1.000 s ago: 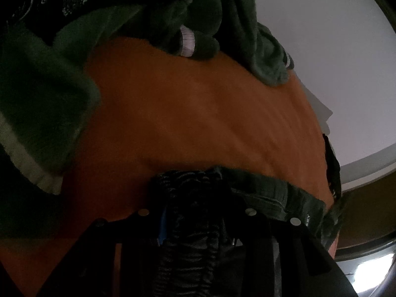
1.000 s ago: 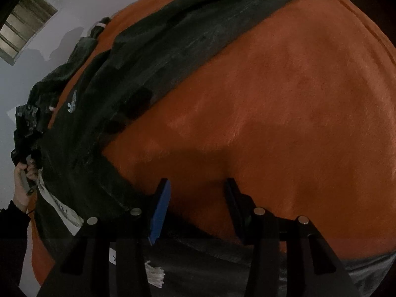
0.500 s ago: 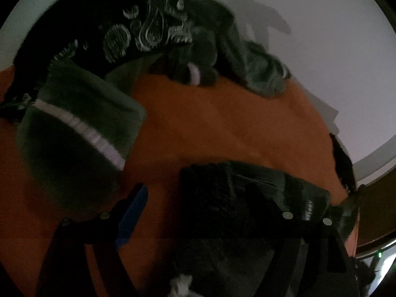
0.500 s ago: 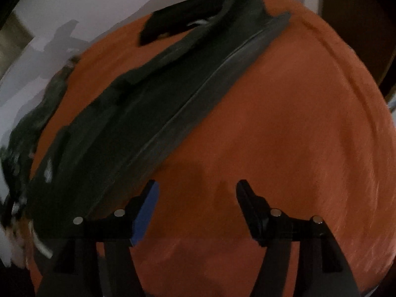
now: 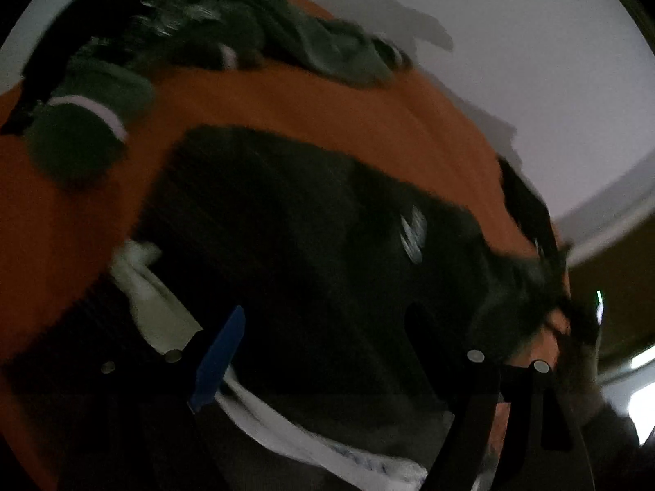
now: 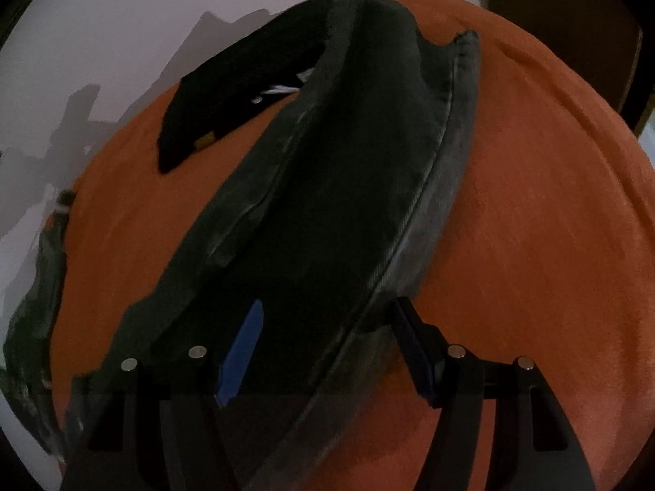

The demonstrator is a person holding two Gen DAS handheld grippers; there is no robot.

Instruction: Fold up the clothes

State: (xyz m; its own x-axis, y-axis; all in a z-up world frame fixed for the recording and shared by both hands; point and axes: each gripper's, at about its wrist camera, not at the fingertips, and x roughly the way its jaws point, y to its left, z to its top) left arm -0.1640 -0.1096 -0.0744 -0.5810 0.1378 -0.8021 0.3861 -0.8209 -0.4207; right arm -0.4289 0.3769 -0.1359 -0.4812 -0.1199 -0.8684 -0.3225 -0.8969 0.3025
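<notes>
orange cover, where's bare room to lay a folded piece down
Right wrist view: the widest bare patch of the orange cover lies right of the dark trousers; a smaller one sits left, below the black garment. Left wrist view: the far edge is crowded with the green clothes pile.

My left gripper [image 5: 323,352]: black fingers, blue pad [image 5: 219,358] on one, silver round screws [image 5: 475,355] behind the tips. My right gripper [image 6: 327,347]: the same black build, blue pads [image 6: 241,352], four silver screws [image 6: 456,351]. Just right of the left gripper, my hand [image 5: 581,372], dark sleeve [image 5: 614,442].
</notes>
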